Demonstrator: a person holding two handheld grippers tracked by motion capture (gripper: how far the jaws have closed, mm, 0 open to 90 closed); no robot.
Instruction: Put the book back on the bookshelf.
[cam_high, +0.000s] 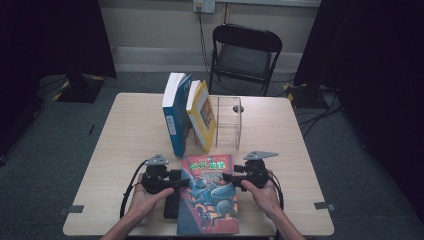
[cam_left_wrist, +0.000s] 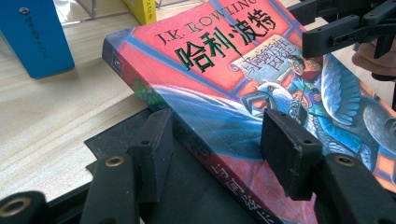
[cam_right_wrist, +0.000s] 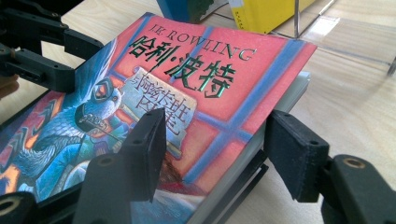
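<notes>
A red and blue paperback (cam_high: 209, 195) with Chinese title lettering lies flat at the table's front centre, on top of a flat black item (cam_high: 171, 202). My left gripper (cam_high: 182, 183) is at the book's spine edge and stands open. In the left gripper view, one pad (cam_left_wrist: 154, 144) is beside the spine (cam_left_wrist: 154, 95) over the black item (cam_left_wrist: 116, 142), and the other pad rests over the cover. My right gripper (cam_high: 228, 179) is open at the opposite, page edge. In the right gripper view, its left pad (cam_right_wrist: 147, 149) is over the cover (cam_right_wrist: 201, 74), its right pad outside the pages.
A blue book (cam_high: 175, 112) and a yellow book (cam_high: 201, 115) stand upright at the table's middle, beside a clear acrylic stand (cam_high: 229, 120). A black folding chair (cam_high: 245, 52) is behind the table. Bare tabletop (cam_high: 130, 135) lies to the left and right.
</notes>
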